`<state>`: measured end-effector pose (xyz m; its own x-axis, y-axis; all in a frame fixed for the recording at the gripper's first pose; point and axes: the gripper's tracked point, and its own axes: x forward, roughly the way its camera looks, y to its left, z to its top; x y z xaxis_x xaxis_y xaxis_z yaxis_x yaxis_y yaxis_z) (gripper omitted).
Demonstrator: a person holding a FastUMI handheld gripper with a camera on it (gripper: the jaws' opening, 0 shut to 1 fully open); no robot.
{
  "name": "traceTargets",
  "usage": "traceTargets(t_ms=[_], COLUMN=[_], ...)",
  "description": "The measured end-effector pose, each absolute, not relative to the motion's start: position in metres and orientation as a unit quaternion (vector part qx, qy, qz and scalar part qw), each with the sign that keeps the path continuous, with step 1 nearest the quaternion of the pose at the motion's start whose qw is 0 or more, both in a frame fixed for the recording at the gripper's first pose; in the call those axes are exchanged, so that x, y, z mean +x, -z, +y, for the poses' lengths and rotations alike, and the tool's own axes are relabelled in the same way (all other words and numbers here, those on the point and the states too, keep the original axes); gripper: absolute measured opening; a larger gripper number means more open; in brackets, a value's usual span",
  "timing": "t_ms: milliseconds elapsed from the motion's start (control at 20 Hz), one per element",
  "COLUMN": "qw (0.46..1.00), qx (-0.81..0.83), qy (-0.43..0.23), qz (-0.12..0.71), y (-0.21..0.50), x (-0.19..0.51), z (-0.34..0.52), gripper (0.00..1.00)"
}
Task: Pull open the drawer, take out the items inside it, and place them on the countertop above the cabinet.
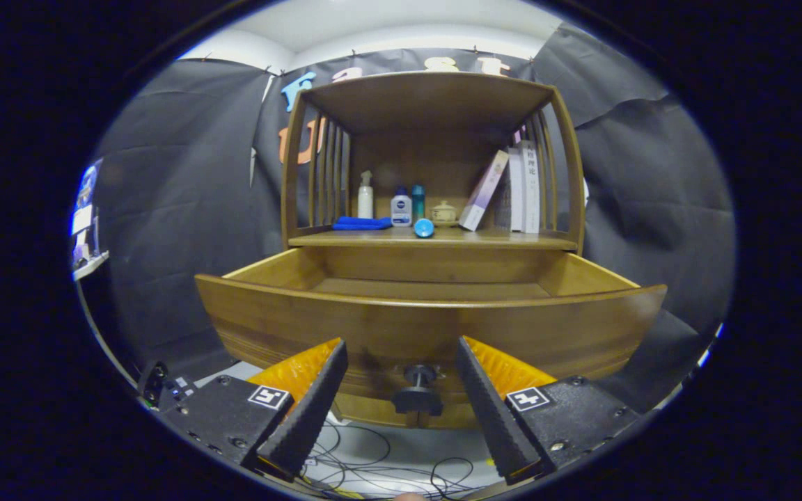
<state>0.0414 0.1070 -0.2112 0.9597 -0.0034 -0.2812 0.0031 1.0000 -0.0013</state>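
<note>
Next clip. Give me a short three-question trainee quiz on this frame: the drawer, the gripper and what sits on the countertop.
1. True or false: the drawer is pulled out from the cabinet.
2. Where is the drawer knob relative to the gripper?
A. Clamped by both fingers
B. In the gap between the open fingers, untouched
C. Far off to one side of the fingers
3. Fill in: the folded blue cloth lies on the countertop, just in front of the white ____ bottle.

Key
1. True.
2. B.
3. Spray; the bottle stands at the back, beside a second white bottle.
</note>
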Motion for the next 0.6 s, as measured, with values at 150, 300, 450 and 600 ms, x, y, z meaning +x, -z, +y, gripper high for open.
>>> traceTargets(t_ms=[150, 300, 450, 600], qw=[0.989, 0.989, 0.991, 0.991], qx=[-0.003, 0.012, 0.016, 0.005], qy=[0.021, 0.029, 0.037, 0.051], qz=[0.145, 0.142, 0.127, 0.121], y=[0.225, 0.229, 0.228, 0.23], x=[0.044, 0.049, 0.049, 0.051], z=[0.102, 0.1, 0.099, 0.097], gripper=[0.98, 0.98, 0.97, 0.98])
